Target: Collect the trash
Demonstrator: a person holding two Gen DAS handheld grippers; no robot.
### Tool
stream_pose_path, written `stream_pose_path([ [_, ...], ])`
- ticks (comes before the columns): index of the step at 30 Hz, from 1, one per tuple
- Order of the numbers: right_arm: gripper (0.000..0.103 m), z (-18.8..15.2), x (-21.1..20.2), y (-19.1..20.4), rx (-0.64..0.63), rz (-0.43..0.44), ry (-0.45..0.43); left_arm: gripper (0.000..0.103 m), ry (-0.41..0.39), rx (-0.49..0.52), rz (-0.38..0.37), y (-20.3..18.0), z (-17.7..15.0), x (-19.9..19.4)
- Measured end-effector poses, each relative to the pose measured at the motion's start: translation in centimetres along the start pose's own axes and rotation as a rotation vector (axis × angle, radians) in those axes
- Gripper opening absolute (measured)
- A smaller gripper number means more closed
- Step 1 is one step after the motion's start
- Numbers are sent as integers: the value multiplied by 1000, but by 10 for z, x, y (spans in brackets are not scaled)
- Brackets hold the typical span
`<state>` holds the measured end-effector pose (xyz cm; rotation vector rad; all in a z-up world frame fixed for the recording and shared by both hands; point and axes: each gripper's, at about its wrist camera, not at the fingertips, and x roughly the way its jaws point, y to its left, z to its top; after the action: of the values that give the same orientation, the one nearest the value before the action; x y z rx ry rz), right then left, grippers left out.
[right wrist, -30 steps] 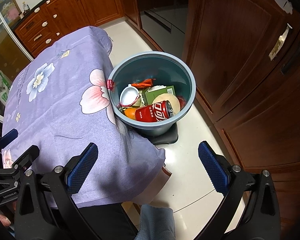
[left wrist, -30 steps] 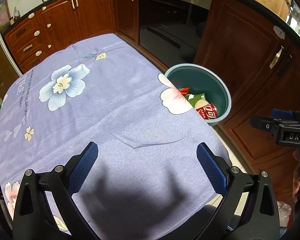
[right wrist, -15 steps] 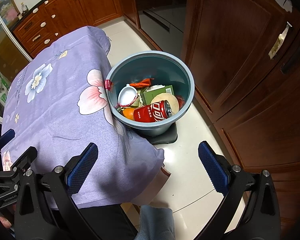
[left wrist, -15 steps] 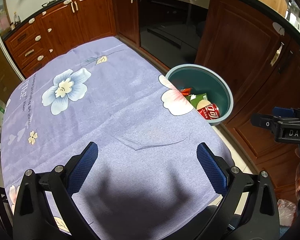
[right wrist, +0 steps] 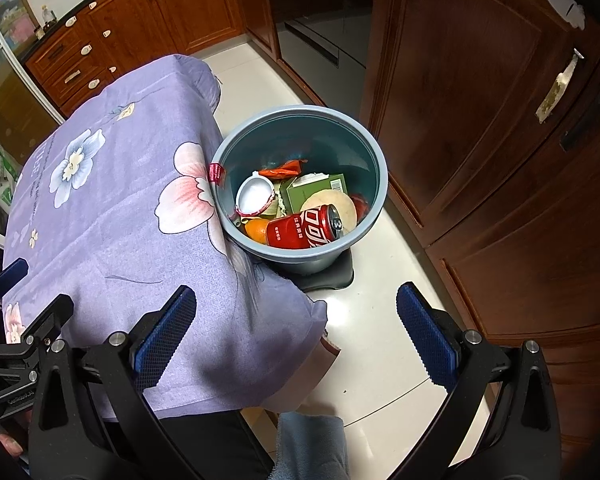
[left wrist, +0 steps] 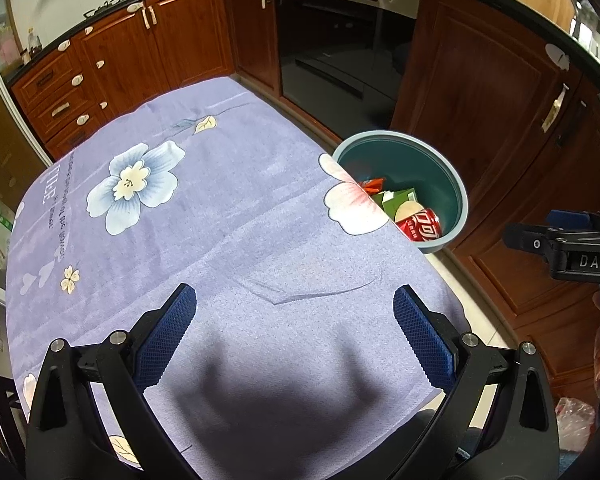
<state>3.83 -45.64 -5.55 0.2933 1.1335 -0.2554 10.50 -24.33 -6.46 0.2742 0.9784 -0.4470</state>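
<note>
A blue-grey trash bin (right wrist: 374, 160) stands on the floor against the table's right edge; it also shows in the left wrist view (left wrist: 460, 196). Inside lie a red cola can (right wrist: 302, 232), a green carton (right wrist: 320, 186), a white lid (right wrist: 254, 196), an orange (right wrist: 257, 229) and an orange wrapper (right wrist: 284, 169). My left gripper (left wrist: 294, 338) is open and empty above the table's near part. My right gripper (right wrist: 296, 336) is open and empty, above the table corner and floor, short of the bin.
The table wears a purple flowered cloth (left wrist: 204, 216) with nothing lying on it. Dark wooden cabinets (right wrist: 480, 120) stand close behind the bin and an oven (left wrist: 340, 48) beyond. A pale tiled floor (right wrist: 380, 320) lies right of the table.
Both views have drifted slightly back and up; the table and bin sit a little lower in frame. Both grippers stay open and empty.
</note>
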Motion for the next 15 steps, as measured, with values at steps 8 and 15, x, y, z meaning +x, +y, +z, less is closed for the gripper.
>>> stream_pose_path([
  [8, 96, 4, -3, 2, -3, -4, -1, 99, -2, 8, 9, 1, 2, -1],
  [15, 96, 9, -6, 2, 0, -7, -5, 99, -6, 11, 12, 1, 3, -2],
])
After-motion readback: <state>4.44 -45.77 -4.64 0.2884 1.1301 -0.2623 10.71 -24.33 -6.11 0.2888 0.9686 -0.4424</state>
